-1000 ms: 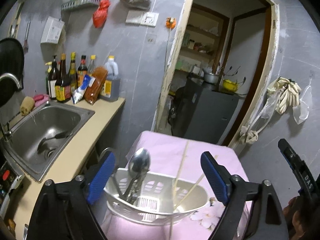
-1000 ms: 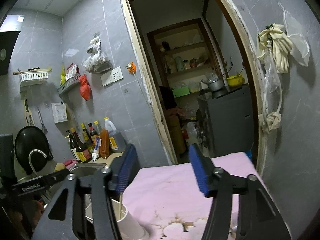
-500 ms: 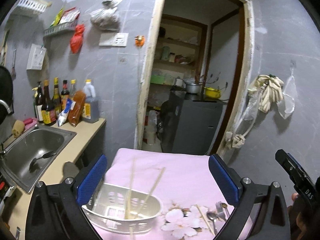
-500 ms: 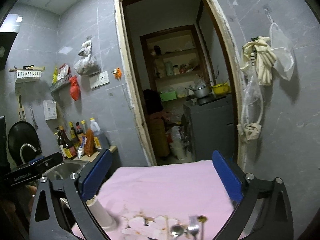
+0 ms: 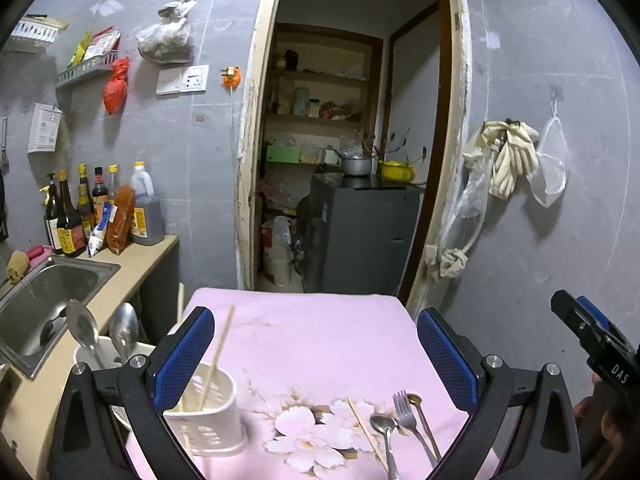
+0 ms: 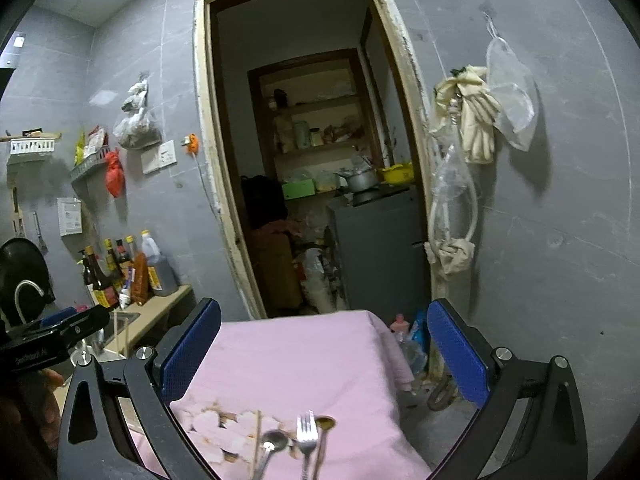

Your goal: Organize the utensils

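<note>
Both the left gripper (image 5: 316, 354) and the right gripper (image 6: 324, 354) hang with their blue textured pads spread wide, holding nothing. Below the left gripper's left finger stands a white slotted plastic utensil holder (image 5: 208, 412) with pale wooden chopsticks (image 5: 218, 354) leaning in it. Near its right finger, on the pink floral cloth (image 5: 304, 344), lie a steel spoon (image 5: 386, 438), steel fork (image 5: 408, 414), small brass-coloured spoon (image 5: 420, 412) and a loose chopstick (image 5: 366, 434).

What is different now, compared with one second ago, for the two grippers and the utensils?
The left gripper has swung right, off the white holder, and now also frames the loose fork, spoon and chopstick. The right gripper opened wider and now faces those utensils. Neither took hold of anything. The utensils themselves did not visibly move.
</note>
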Available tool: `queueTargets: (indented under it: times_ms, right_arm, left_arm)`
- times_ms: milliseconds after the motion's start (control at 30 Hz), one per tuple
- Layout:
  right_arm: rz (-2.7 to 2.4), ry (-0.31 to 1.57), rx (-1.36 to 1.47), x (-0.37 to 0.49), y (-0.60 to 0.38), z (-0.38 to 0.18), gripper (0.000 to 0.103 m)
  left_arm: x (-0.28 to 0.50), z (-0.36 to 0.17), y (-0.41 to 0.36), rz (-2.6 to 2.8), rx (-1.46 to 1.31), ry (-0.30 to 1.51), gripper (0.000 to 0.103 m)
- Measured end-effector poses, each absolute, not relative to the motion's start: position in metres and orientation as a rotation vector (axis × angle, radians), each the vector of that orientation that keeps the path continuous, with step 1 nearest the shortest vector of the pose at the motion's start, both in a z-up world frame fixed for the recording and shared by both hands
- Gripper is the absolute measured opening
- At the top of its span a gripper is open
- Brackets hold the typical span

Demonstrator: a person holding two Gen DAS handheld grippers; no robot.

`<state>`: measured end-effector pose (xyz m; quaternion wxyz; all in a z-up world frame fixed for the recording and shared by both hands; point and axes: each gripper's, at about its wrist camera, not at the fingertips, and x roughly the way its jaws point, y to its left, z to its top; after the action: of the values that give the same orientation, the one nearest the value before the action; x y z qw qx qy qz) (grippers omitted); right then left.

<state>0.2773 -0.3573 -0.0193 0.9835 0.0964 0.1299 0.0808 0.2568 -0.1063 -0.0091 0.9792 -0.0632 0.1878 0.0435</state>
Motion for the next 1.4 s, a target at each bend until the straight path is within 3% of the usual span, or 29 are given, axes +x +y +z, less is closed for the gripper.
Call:
queueTargets:
  times_ms: [1200,1233,1300,1400]
  right_arm:
    - [0.236,0.654,0.197,0.35,-0.377,-0.184,0.101]
    - [0.25,0.666,0.202,0.352,-0.376,-0.186,0.101]
    - [0.285,0.697,0.223,0.358,-0.374,-0.194,0.1]
    - [0.334,0.753,0.257,0.368,-0.37,-0.206,0.08]
  left_arm:
    - [0.333,-0.157,-0.143,0.051,-0.159,0.698,0.102]
    - [0.335,-0.162,-0.143,0.048,-0.162,0.705,0.101]
    - [0.338,-0.168,-0.143,0.039,-0.168,0.725,0.089]
    - [0.346,-0.18,-0.143,0.011,-0.187,0.772,0.077]
